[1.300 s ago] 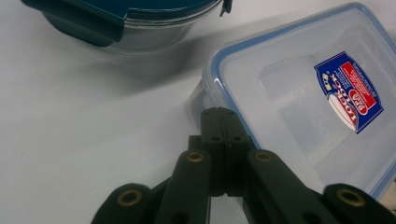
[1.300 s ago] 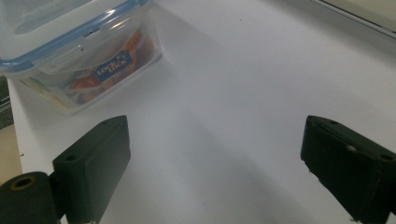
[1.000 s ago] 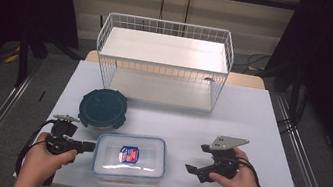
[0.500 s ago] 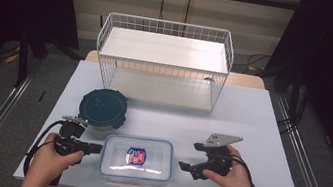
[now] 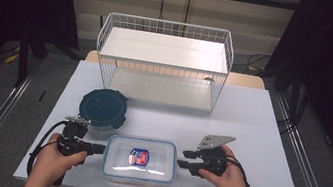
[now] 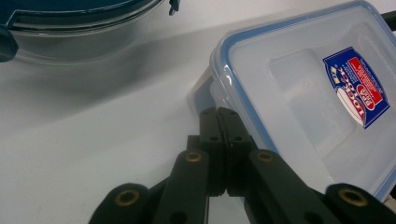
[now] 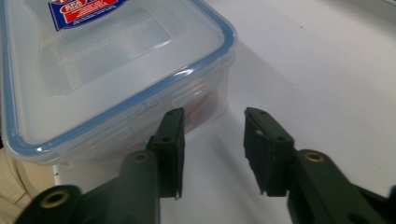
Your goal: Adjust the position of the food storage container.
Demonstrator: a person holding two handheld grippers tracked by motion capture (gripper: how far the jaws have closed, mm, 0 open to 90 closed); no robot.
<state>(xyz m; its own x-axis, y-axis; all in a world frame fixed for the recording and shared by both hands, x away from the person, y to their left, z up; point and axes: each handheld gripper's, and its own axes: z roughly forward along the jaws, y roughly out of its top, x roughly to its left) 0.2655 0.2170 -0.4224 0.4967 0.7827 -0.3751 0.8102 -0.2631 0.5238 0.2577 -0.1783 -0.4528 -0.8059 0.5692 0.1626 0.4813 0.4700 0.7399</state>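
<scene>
Blue-red label (image 5: 139, 156) tops the clear container (image 5: 162, 171), print unreadable.

White table (image 5: 258, 138), three items on it.
I see a wire rack (image 5: 164, 63) at the far edge, round dark-lidded container (image 5: 103, 108) left of centre, rectangular clear container (image 5: 140, 159) by the near edge.

The rectangular container (image 5: 140, 160) sits at the bench's (image 5: 259, 133) six o'clock edge. The round container (image 5: 103, 108) lies at its ten o'clock. The wire rack (image 5: 163, 62) stands at twelve o'clock, behind both.
</scene>
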